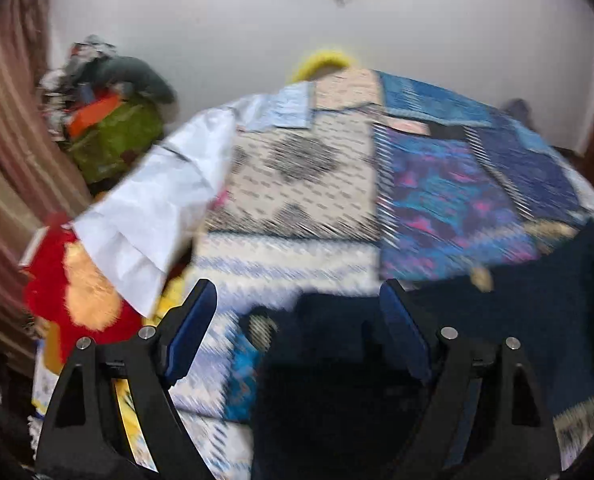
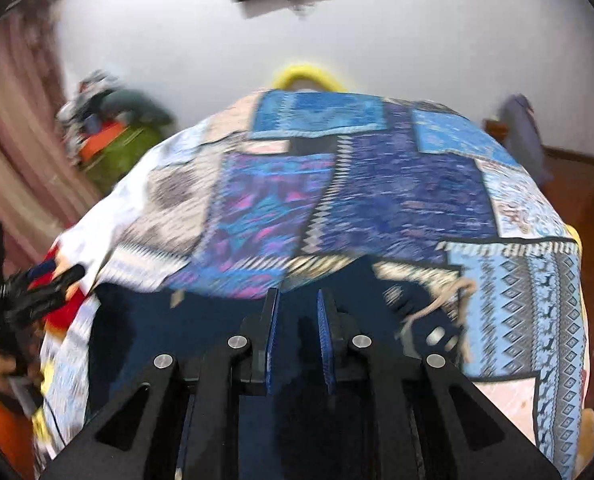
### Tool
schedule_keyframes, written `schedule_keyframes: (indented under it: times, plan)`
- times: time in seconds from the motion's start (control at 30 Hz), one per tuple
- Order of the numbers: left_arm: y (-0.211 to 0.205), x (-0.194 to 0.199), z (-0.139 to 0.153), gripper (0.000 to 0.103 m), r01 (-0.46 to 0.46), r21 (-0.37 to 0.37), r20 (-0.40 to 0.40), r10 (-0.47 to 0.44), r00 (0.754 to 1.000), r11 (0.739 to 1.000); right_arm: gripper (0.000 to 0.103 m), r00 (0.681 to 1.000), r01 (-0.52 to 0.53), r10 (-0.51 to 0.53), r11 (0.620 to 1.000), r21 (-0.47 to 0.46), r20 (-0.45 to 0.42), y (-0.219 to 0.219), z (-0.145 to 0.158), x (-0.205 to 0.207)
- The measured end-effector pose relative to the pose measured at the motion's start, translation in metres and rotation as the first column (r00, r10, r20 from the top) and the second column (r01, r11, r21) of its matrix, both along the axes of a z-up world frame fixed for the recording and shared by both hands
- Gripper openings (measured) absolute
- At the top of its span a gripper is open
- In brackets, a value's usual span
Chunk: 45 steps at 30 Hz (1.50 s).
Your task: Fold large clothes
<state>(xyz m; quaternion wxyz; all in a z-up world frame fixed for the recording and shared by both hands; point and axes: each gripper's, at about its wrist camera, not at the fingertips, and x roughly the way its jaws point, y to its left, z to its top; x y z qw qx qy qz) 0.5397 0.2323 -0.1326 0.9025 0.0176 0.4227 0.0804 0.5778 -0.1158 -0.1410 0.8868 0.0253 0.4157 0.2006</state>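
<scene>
On the bed's patchwork bedspread lies a dark navy garment, spread at the near edge, directly under both tools. Far left, a pile of clothes sits by the curtain, and a white cloth drapes over a red item. Next comes the left gripper, its blue pads wide apart above the navy fabric, gripping nothing. Further right, the right gripper has its pads nearly together with a slim gap; whether cloth is pinched between them I cannot tell. Both views are blurred. To fold well, each tool should probably pinch one corner of the same edge, lift evenly, and keep the fabric taut.
</scene>
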Motion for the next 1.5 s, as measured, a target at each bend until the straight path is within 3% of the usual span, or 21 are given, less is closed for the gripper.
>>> schedule_keyframes:
  times: [0.13,0.3,0.37,0.5,0.63,0.73,0.83,0.93,1.07,1.2,1.27,1.33,1.4,1.43,1.5]
  plan:
    - [-0.022,-0.031,-0.013,0.084,0.099,-0.072,-0.051,-0.103,0.993,0.992,0.014,0.987,-0.156,0.156,0.988,-0.012,0.027,0.038,0.002,-0.048]
    - [-0.055,-0.061,-0.048,0.084,0.182,-0.169,-0.109,-0.202,0.973,0.969,0.014,0.950,-0.308,0.309,0.951,0.027,-0.055,0.086,-0.023,-0.079]
    - [-0.060,-0.066,-0.066,0.084,0.183,-0.184,-0.141,-0.210,0.968,0.966,0.014,0.941,-0.331,0.328,0.943,-0.024,-0.083,0.101,-0.042,-0.084]
    - [-0.052,-0.065,-0.104,0.085,0.108,-0.218,-0.212,-0.155,0.965,0.970,0.013,0.944,-0.321,0.297,0.928,-0.188,-0.142,0.106,-0.087,-0.085]
    - [-0.036,-0.070,-0.111,0.085,0.056,-0.183,-0.207,-0.095,0.974,0.982,0.013,0.956,-0.278,0.260,0.950,-0.141,-0.137,0.065,-0.090,-0.084]
    - [-0.030,-0.081,-0.112,0.085,0.052,-0.103,-0.211,-0.073,0.975,0.993,0.013,0.956,-0.265,0.249,0.960,-0.090,-0.157,0.035,-0.085,-0.085]
    - [-0.025,-0.092,-0.112,0.085,0.031,-0.028,-0.218,-0.037,0.975,0.999,0.013,0.968,-0.224,0.204,0.965,-0.135,-0.148,0.013,-0.078,-0.090]
    - [-0.005,-0.106,-0.115,0.085,-0.028,-0.022,-0.245,0.022,0.969,0.999,0.013,0.979,-0.173,0.147,0.965,-0.195,-0.141,-0.007,-0.074,-0.099]
    - [0.014,-0.133,-0.116,0.085,-0.077,-0.032,-0.254,0.067,0.965,0.996,0.014,0.994,-0.101,0.079,0.924,-0.368,-0.073,-0.032,-0.074,-0.115]
    - [0.021,-0.161,-0.108,0.085,-0.090,-0.009,-0.246,0.086,0.966,0.996,0.013,0.993,-0.105,0.077,0.911,-0.399,-0.084,-0.049,-0.083,-0.129]
    - [0.024,-0.172,-0.108,0.085,-0.101,-0.019,-0.249,0.093,0.964,0.995,0.014,0.997,-0.061,0.037,0.887,-0.458,-0.062,-0.053,-0.085,-0.136]
    - [0.027,-0.185,-0.105,0.085,-0.125,-0.065,-0.248,0.106,0.963,0.990,0.026,0.999,-0.022,0.003,0.883,-0.469,-0.041,-0.057,-0.084,-0.139]
    - [0.030,-0.198,-0.104,0.085,-0.156,-0.134,-0.242,0.120,0.963,0.979,0.066,0.998,0.048,-0.061,0.870,-0.490,-0.010,-0.066,-0.081,-0.140]
    - [0.032,-0.204,-0.103,0.085,-0.171,-0.180,-0.234,0.127,0.964,0.969,0.073,0.996,0.076,-0.086,0.870,-0.487,0.000,-0.070,-0.079,-0.140]
    - [0.031,-0.212,-0.103,0.085,-0.202,-0.264,-0.221,0.145,0.964,0.943,0.077,0.995,0.082,-0.101,0.890,-0.448,-0.019,-0.079,-0.072,-0.141]
